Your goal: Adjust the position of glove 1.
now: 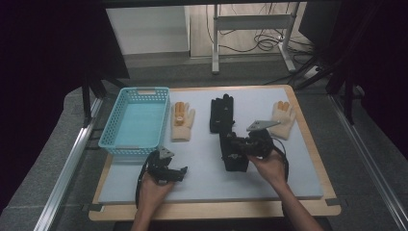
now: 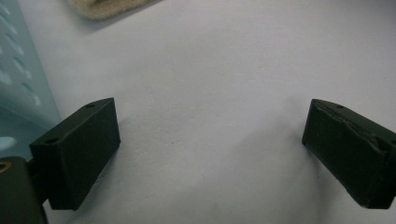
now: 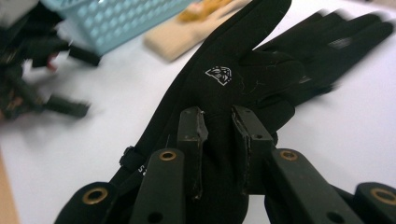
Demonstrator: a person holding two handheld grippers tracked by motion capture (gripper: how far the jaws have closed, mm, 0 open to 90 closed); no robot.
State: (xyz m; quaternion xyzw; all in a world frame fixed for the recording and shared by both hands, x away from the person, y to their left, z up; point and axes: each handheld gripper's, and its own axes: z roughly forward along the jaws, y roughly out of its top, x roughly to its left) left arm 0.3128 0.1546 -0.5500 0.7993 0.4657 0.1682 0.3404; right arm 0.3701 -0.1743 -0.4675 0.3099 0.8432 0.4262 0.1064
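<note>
Table (image 1: 308, 183): pale mat.
Basket (image 1: 111, 126): turquoise, at left.
Black glove (image 3: 224, 88): mid-table, near end pinched.
Right gripper (image 3: 219, 140): jaws nearly closed, pinching glove fabric.
Left gripper (image 2: 210, 144): jaws wide apart, holding nothing, beside basket.

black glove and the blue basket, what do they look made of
Black glove: seemingly a smooth matte stretch fabric, maybe neoprene or knit; it bunches softly between the right gripper jaws and bears a small white printed logo. Blue basket: probably moulded plastic, with a lattice of holes in its walls.
</note>
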